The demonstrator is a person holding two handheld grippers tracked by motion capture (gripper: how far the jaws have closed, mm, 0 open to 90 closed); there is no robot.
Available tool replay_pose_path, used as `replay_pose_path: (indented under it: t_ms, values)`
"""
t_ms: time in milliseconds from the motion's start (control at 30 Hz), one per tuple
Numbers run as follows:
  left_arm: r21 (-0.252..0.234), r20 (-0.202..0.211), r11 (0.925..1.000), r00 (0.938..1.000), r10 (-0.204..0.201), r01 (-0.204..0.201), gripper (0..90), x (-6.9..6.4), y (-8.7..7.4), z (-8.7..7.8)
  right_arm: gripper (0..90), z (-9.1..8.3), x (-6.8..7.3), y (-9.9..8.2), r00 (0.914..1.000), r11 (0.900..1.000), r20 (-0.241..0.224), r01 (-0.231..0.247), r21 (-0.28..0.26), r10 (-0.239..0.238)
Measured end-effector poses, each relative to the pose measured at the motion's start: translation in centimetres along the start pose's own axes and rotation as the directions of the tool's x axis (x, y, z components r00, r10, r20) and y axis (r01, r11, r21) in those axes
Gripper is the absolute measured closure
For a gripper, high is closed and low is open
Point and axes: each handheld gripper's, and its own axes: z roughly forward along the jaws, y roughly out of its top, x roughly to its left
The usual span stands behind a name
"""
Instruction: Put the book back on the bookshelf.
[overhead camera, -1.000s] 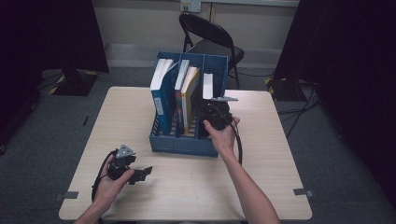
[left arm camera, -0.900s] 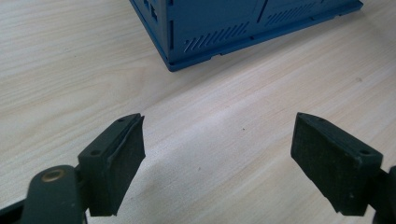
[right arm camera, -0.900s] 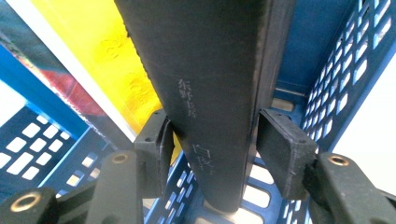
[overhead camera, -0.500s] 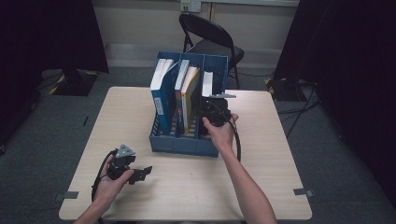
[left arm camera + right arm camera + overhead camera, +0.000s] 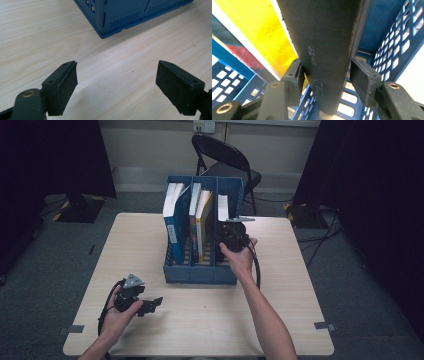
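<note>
Right gripper view: right gripper (image 5: 325, 80) clamped on dark book (image 5: 324, 37) in blue file rack (image 5: 200, 270), right compartment (table's 12 o'clock), barely shifted since earlier, extraction pending; left gripper (image 5: 116, 82) open, idle.

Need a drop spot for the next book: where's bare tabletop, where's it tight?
Free: the light wooden tabletop right of the blue plastic file rack, and the strip left of it toward the table's left edge. Front centre is open between the forearms. Crowded: the rack's three slots hold books, and the right gripper sits in the rightmost.
</note>
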Motion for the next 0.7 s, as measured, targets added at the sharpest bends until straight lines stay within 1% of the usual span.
replay_pose_path:
  t_ms: [33, 100, 133, 200, 267, 367, 400, 433, 500, 567, 667, 700]
  values:
    - [0.001, -0.005, 1.0, 1.0, -0.001, 0.001, 17.2, 0.0, 0.0, 0.1, 46.0, 0.0, -0.1, 0.1, 1.0, 1.0, -0.002, -0.004, 0.003, 0.004]
    - [0.01, 0.001, 0.9999, 1.0, 0.007, -0.007, 17.2, 0.0, 0.1, 0.1, 46.0, 0.1, -0.1, 0.1, 1.0, 1.0, -0.004, 0.0, 0.003, 0.0]
    - [0.007, -0.001, 1.0, 1.0, 0.006, -0.006, 17.2, 0.0, 0.1, 0.2, 45.8, 0.1, 0.0, 0.1, 1.0, 1.0, -0.005, 0.002, 0.006, -0.002]
    - [0.009, -0.003, 0.9999, 1.0, 0.009, -0.009, 17.2, 0.0, 0.1, 0.3, 45.5, 0.1, 0.0, 0.1, 0.9998, 0.9999, -0.012, 0.014, 0.009, -0.014]
    - [0.013, 0.001, 0.9998, 0.9999, 0.012, -0.012, 17.1, 0.0, 0.1, 0.4, 45.0, 0.1, -0.1, 0.1, 0.9998, 0.9999, -0.018, 0.002, 0.013, -0.002]
    - [0.004, -0.002, 0.9999, 0.9999, 0.01, -0.01, 17.0, 0.0, 0.0, 0.3, 44.9, 0.1, -0.2, 0.0, 0.9996, 0.9999, -0.03, 0.001, 0.017, -0.001]
    - [0.005, 0.004, 0.9999, 0.9999, 0.013, -0.013, 16.9, 0.0, 0.0, 0.3, 44.7, 0.0, -0.2, -0.1, 0.9995, 0.9999, -0.03, 0.002, 0.015, -0.001]
    - [0.006, 0.004, 0.9999, 0.9999, 0.016, -0.016, 16.9, 0.1, 0.0, 0.3, 43.8, 0.0, -0.2, -0.1, 0.9994, 0.9999, -0.035, -0.002, 0.016, 0.002]
    - [-0.001, 0.002, 0.9999, 0.9999, 0.013, -0.013, 16.9, 0.1, 0.0, 0.2, 40.7, -0.2, -0.3, -0.1, 0.9981, 0.9999, -0.061, -0.008, 0.014, 0.009]
    - [-0.003, 0.006, 0.9999, 0.9999, 0.013, -0.013, 16.9, 0.1, 0.0, 0.3, 36.5, -0.6, -0.2, -0.1, 0.9978, 0.9999, -0.066, 0.003, 0.011, -0.002]
    - [-0.002, 0.008, 0.9997, 0.9997, 0.023, -0.023, 16.9, 0.3, 0.0, 0.2, 30.7, -1.1, -0.1, -0.1, 0.9964, 0.9999, -0.084, 0.01, 0.013, -0.009]
    - [-0.01, 0.004, 0.9998, 0.9999, 0.016, -0.016, 16.9, 0.2, -0.1, 0.2, 28.6, -1.3, -0.1, -0.2, 0.9954, 0.9998, -0.094, 0.016, 0.01, -0.015]
